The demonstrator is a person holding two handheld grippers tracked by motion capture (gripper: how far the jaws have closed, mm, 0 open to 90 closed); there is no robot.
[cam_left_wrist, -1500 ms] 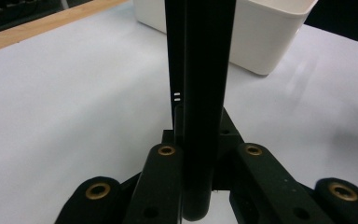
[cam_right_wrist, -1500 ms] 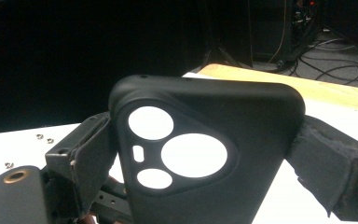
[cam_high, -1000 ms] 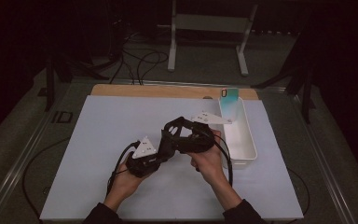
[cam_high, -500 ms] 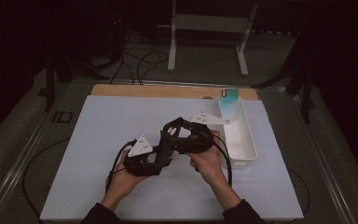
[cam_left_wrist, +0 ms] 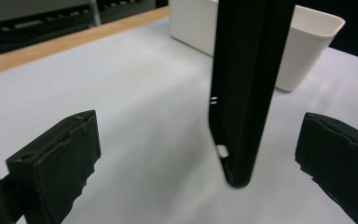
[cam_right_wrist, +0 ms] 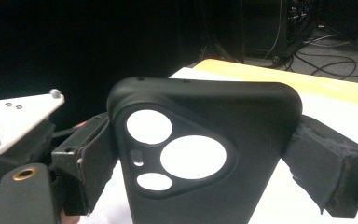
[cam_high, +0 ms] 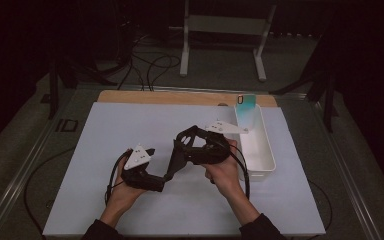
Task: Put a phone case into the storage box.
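Note:
A black phone case (cam_high: 176, 161) hangs above the white mat. My right gripper (cam_high: 182, 145) is shut on it. In the right gripper view the case (cam_right_wrist: 205, 121) shows its camera cut-outs, with both pads (cam_right_wrist: 91, 158) pressing its sides. The case (cam_left_wrist: 242, 93) stands edge-on between the jaws of my left gripper (cam_left_wrist: 193, 161). Those jaws have just been opening, and neither pad (cam_left_wrist: 56, 163) touches the case. From above, the left gripper (cam_high: 161, 179) lies low and left of the case's lower end.
A white bin (cam_high: 256, 150) lies to the right of the hands, with a teal card-like thing (cam_high: 246, 102) leaning at its far end. The white mat (cam_high: 105, 130) has a wooden strip (cam_high: 180, 97) along its far edge. Cables trail from both grippers.
My left gripper has opened, let go of the phone case and drawn back to the left. The right gripper has kept still with the case in its jaws.

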